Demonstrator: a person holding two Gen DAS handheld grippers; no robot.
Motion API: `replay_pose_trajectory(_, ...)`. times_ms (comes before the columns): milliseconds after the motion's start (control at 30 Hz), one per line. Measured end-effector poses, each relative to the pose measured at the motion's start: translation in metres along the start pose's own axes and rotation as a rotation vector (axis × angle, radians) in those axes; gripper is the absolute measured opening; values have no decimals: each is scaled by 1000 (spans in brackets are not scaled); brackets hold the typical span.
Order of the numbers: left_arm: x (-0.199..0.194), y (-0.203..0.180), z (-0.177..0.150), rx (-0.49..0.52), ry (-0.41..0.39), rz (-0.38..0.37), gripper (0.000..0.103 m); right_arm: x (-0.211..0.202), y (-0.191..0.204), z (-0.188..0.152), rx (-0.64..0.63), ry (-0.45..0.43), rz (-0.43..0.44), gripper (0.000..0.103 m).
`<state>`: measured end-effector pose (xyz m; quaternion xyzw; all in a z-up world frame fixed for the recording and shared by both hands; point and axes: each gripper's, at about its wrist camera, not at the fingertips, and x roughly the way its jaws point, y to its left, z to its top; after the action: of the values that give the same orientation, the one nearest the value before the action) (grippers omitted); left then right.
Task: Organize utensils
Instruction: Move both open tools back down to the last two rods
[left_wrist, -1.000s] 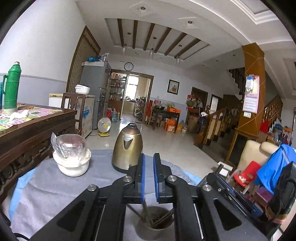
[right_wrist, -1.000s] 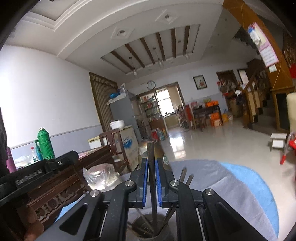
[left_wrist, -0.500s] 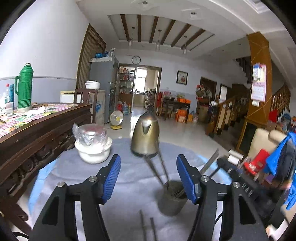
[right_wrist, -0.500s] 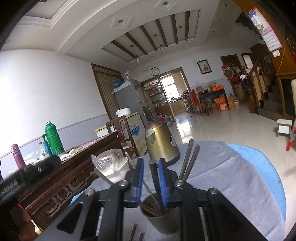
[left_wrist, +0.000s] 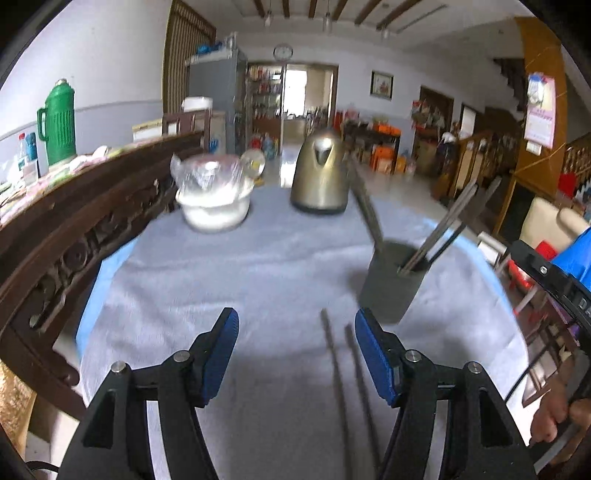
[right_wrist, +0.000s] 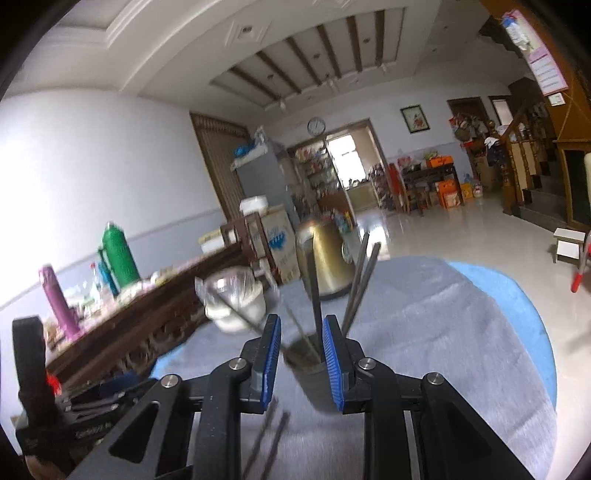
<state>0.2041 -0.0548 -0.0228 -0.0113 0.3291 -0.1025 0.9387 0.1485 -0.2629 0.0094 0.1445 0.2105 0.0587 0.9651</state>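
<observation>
A grey cup stands on the grey tablecloth with several dark chopsticks leaning out of it. Two more chopsticks lie flat on the cloth in front of the cup. My left gripper hovers over them; its jaws are opening and the pads touch nothing. My right gripper is open just short of the cup. One upright chopstick in the cup shows through its gap, untouched. The loose pair lies below its fingers.
A brass kettle and a plastic-covered white bowl stand at the far side of the round table. A carved wooden sideboard runs along the left. A person's hand holds the other gripper at the right edge.
Both grippers were shut above the cup, the right one on a chopstick. Both have since opened, drawn back and sunk; that chopstick now stands in the cup.
</observation>
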Motion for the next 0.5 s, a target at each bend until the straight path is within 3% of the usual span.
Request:
replay_pose_trajectory(200,11,1,-15,25,86,27,66,10,-8,-37,40,135,11,26)
replay_pose_trajectory(500,15,-2,-20,62,149,76,67,23,5,-50,20,202,39,26)
